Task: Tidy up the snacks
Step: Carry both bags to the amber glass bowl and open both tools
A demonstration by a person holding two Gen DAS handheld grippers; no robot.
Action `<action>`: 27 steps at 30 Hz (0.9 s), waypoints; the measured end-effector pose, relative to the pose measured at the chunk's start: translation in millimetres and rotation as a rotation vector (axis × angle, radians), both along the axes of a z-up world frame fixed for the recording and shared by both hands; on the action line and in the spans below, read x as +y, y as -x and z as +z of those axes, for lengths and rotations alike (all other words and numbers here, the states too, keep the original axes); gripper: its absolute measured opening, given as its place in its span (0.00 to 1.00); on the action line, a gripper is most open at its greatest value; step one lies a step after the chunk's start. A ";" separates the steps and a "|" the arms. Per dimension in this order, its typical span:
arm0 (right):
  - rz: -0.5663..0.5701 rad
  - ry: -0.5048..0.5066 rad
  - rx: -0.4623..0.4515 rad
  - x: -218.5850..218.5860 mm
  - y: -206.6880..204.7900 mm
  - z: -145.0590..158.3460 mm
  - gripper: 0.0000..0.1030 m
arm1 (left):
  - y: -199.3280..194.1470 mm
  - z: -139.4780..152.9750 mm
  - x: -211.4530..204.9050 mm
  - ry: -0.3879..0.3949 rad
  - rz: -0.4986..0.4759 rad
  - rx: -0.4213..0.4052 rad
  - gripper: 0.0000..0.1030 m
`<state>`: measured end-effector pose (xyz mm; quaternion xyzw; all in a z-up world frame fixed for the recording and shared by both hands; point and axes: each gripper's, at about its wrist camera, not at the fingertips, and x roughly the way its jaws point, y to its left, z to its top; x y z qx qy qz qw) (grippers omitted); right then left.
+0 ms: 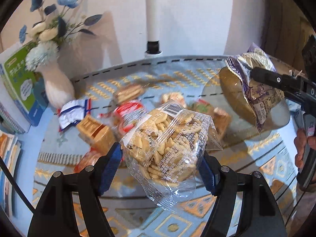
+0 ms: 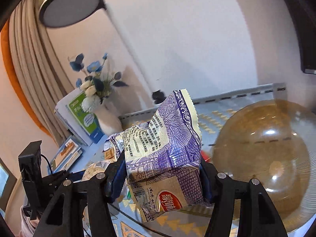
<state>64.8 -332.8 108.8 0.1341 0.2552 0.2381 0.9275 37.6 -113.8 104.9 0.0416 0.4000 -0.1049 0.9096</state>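
A clear bag of biscuits (image 1: 164,144) is pinched between the blue pads of the left gripper (image 1: 161,169) and is held up above the table (image 1: 262,158). A purple snack bag (image 2: 164,150) is squeezed between the pads of the right gripper (image 2: 162,177), beside the brown glass bowl (image 2: 262,158). More snacks (image 1: 126,116) are left lying on the table, behind the biscuit bag.

white vase (image 1: 57,87) with blue flowers (image 1: 69,1), green book (image 1: 17,81) beside, lamp (image 2: 69,5).

Left tongs (image 1: 161,158) grip clear cracker bag (image 1: 167,138); right tongs (image 1: 254,73) hold purple pkt (image 1: 256,96).
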 end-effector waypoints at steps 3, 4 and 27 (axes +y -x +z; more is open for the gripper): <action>-0.028 -0.007 0.025 -21.8 -7.7 4.8 0.59 | -11.8 9.3 -16.3 0.029 -0.017 0.001 0.69; -0.035 -0.013 0.036 -29.9 -11.0 6.4 0.59 | -17.5 12.3 -25.2 0.027 -0.024 -0.005 0.69; -0.308 0.233 0.431 -141.3 -87.0 -37.1 0.87 | -106.4 -27.8 -203.3 -0.116 -0.249 0.176 0.80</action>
